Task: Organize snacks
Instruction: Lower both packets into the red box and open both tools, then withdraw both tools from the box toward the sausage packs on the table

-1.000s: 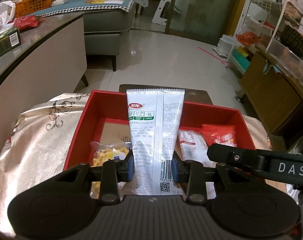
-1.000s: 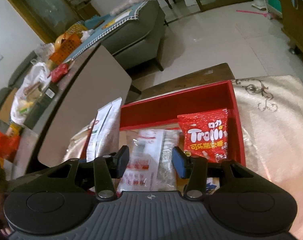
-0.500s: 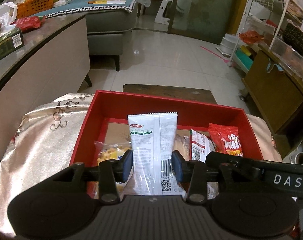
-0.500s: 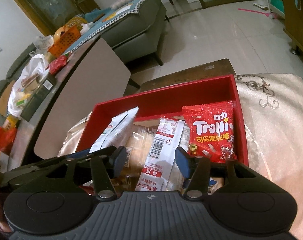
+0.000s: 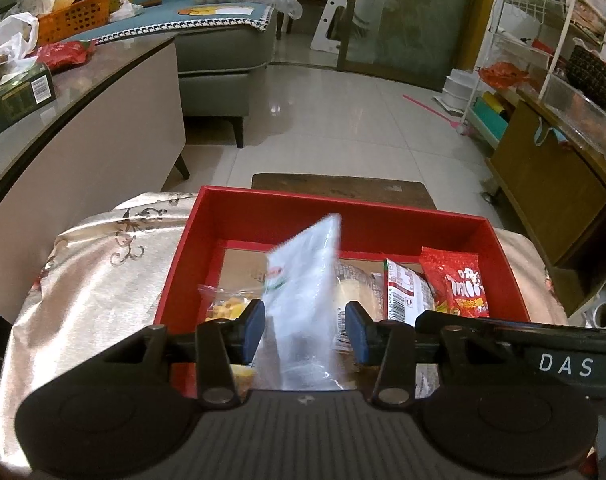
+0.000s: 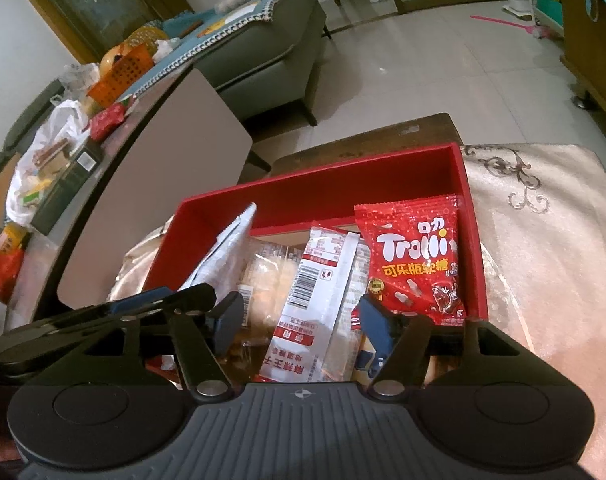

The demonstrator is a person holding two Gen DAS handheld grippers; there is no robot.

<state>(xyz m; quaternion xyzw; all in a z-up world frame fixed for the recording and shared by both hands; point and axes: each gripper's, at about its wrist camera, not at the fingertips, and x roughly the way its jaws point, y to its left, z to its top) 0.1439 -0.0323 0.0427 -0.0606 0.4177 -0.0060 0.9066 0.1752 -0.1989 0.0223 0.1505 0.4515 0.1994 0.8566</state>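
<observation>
Now the white packet (image 5: pixel 299 300), blurred, leans tilted inside the red box (image 5: pixel 343 216) between the pads of the left gripper (image 5: pixel 305 330); those jaws have just been opening, and a gap shows on the right side of the packet, though on the left I cannot tell whether the pad touches it. Its label is a red-and-green logo too smeared to read. In the right wrist view a second white packet (image 6: pixel 323 300) with a barcode and red Chinese characters lies in the box between the spread pads of the right gripper (image 6: pixel 299 322), whose jaws have also just been opening and stand clear of it. Beside it rests a red bag (image 6: pixel 415 256) printed "Trolli" with yellow Chinese writing beneath. A clear bag of yellow pieces (image 5: pixel 225 304) sits at the box's left. The right gripper's arm in the left view bears the letters "DAS" (image 5: pixel 565 364). The box stands on a worktop with a pale patterned cloth (image 5: pixel 91 280).
</observation>
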